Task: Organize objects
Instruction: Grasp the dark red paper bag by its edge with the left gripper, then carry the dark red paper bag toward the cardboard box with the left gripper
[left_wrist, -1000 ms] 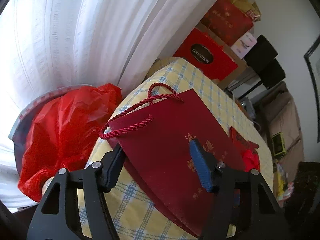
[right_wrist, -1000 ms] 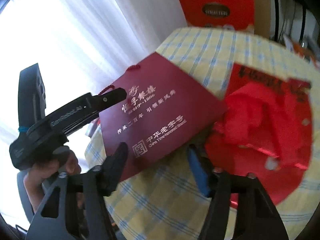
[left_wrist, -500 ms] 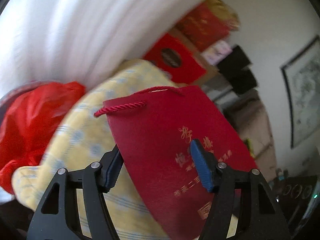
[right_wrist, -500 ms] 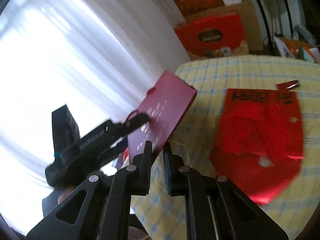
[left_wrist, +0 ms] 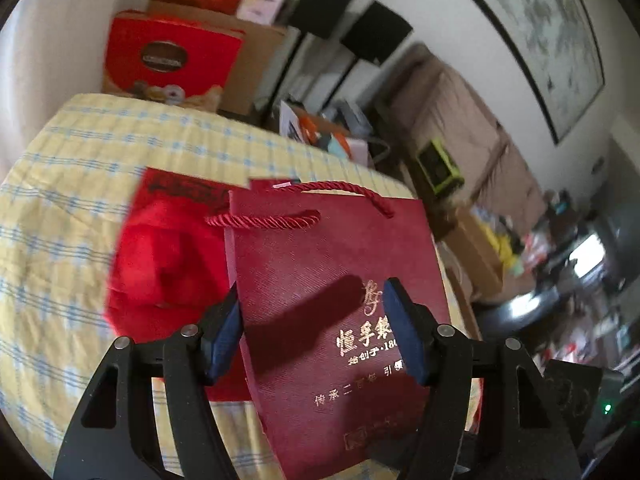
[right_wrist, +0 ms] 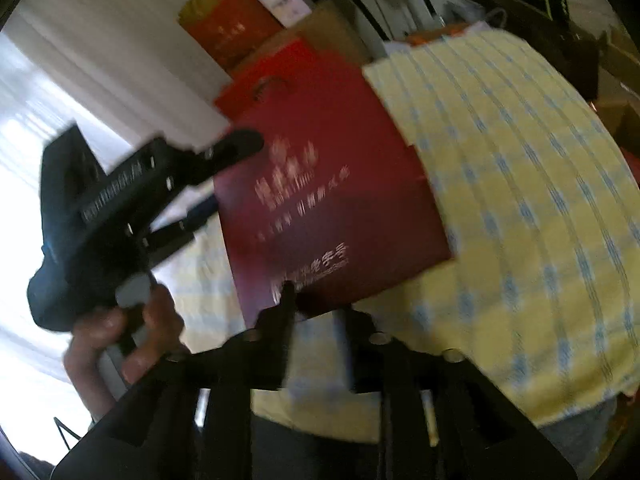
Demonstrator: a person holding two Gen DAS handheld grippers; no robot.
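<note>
Hand-held gripper (left_wrist: 312, 332) astride maroon bag (left_wrist: 332, 304)

White wall with framed picture (left_wrist: 552, 36); sofa (left_wrist: 460, 120) beneath. Two black speakers (left_wrist: 352, 16) on stands. Stacked cardboard boxes (left_wrist: 256, 60) in corner. Bright white curtain (right_wrist: 100, 60).

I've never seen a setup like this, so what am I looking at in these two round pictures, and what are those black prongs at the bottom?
No robot here: a person holds a two-finger gripper in each hand, and each gripper carries a wide-angle camera. One picture looks along the left gripper, the other along the right gripper, which also shows the person's hand. The prongs are the fingers. A yellow checked tablecloth has a flat red bag lying on it. The left gripper seems to hold a maroon gift bag. The right gripper's jaws are opening at the bag's lower edge; blur hides whether it sits between them.
</note>
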